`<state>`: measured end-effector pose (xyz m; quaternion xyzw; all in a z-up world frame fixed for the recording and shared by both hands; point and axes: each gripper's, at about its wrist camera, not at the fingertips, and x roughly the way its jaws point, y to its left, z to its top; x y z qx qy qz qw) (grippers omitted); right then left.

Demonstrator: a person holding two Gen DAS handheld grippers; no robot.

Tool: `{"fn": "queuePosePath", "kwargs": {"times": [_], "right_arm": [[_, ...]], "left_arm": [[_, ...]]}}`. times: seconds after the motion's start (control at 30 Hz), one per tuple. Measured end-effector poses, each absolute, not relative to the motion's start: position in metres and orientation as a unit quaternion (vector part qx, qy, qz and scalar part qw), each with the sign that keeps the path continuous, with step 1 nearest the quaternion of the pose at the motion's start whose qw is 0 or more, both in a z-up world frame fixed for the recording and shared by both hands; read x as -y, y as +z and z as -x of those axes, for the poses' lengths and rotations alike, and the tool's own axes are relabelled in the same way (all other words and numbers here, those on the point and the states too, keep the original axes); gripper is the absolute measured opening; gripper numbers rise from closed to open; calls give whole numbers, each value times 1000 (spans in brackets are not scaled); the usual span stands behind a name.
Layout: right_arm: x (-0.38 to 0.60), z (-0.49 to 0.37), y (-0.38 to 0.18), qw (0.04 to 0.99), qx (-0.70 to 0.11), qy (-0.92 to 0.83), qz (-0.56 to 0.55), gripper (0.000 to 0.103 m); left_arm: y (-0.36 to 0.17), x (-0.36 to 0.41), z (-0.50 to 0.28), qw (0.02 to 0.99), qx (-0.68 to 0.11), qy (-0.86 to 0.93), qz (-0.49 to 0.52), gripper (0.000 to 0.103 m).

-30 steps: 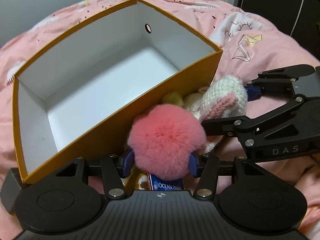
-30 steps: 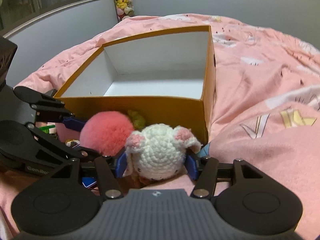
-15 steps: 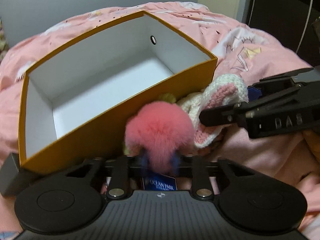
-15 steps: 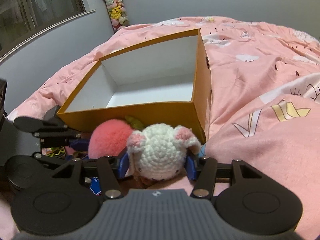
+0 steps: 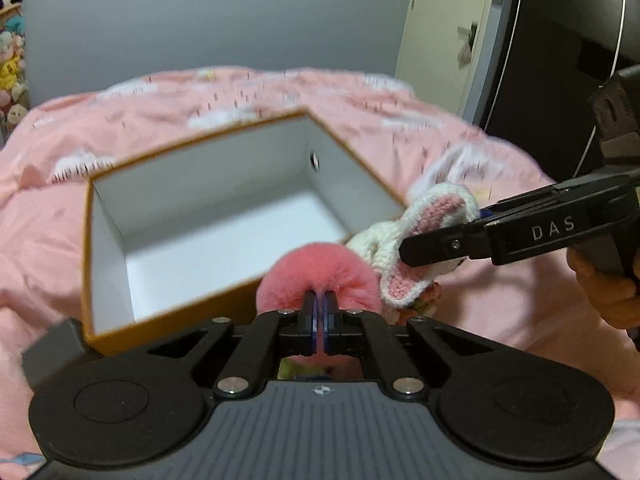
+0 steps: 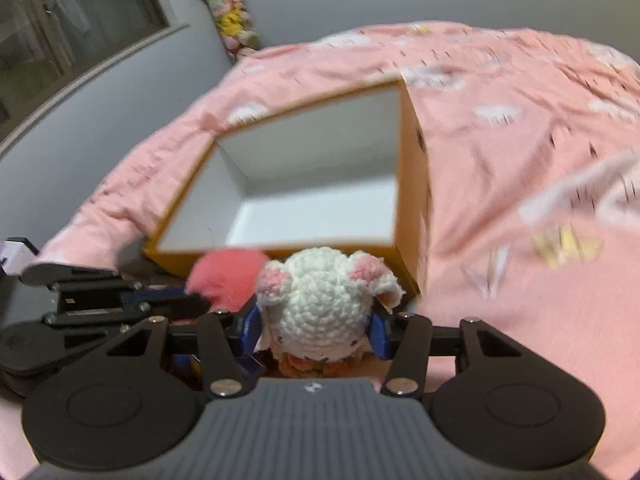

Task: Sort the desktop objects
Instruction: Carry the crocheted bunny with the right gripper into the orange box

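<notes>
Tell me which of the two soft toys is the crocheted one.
The white toy with pink ears, held by the right hand-held gripper. The one in the left hand-held gripper is a plain pink pom-pom.

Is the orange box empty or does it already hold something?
Empty: the orange box shows only bare white floor in both wrist views.

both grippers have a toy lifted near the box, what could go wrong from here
1. The left gripper pinches only compressed fur of the pink pompom; it may slip out before reaching the orange box.
2. The right gripper and its crocheted bunny sit close beside the pompom, so the toys or grippers may bump.
3. The box rests on a soft pink duvet and could tip if a wall is knocked.
</notes>
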<state>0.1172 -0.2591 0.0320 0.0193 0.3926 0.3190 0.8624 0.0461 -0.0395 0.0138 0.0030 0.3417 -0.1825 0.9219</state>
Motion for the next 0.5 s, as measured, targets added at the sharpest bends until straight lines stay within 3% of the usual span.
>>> {"fn": "queuePosePath", "kwargs": {"times": [0.27,0.5], "right_arm": [[228,-127,74,864,-345,366,-5,54],[189,-165,82,865,-343,365,23,54]], "left_arm": [[53,1,-53,946,-285,-151,22,2],[57,-14,-86,962,-259,-79,-24,2]]}}
